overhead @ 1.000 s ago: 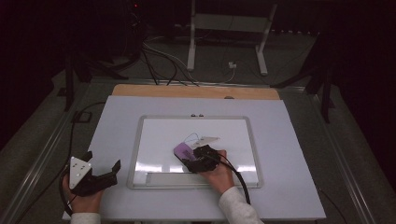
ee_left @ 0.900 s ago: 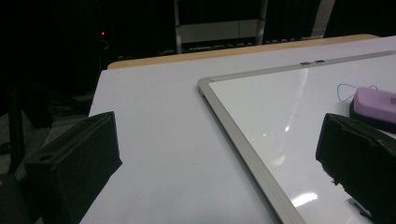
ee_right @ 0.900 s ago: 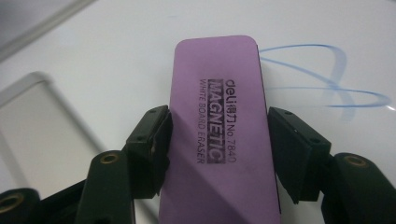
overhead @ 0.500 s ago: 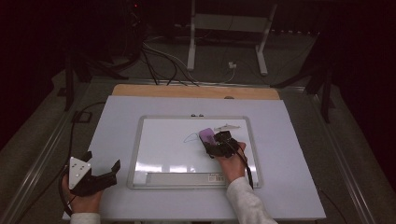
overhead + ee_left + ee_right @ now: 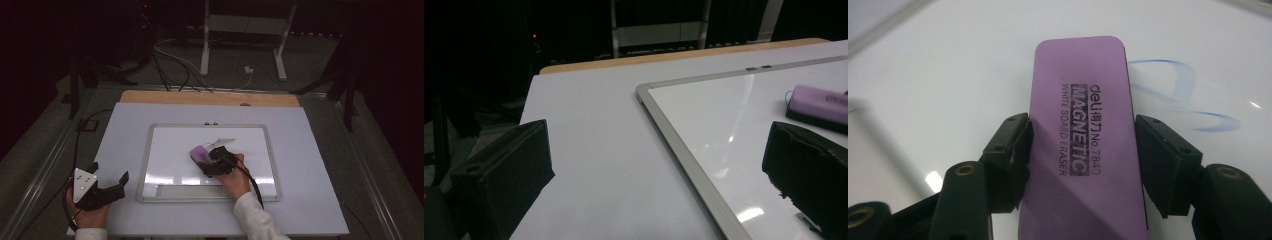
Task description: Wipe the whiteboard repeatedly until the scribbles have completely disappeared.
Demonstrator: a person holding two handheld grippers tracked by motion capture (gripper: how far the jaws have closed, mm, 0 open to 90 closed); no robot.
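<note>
Wiping step in hand: right gripper [image 5: 1080, 145] pinching the purple rectangular magnetic eraser [image 5: 1083, 135], flat on the white framed whiteboard [image 5: 165, 145], beside faint blue marker strokes [image 5: 1178, 95]. Left gripper [image 5: 107, 187] spread, idle, holding nothing. Next, probably: sweeping across those strokes under steady downward pressure.

Left gripper [image 5: 107, 192]: held in the left hand [image 5: 87, 215] off the whiteboard's [image 5: 150, 150] near left corner, just outside its frame; jaws stand wide apart, nothing between them. Grey three-cornered plate faces up. Right gripper [image 5: 212, 162]: over the middle of the whiteboard, right hand [image 5: 235, 180] behind it, sleeved forearm running back across the near frame edge. Its jaws clamp the long sides of a purple eraser [image 5: 1083, 135], pads touching both sides.
</note>
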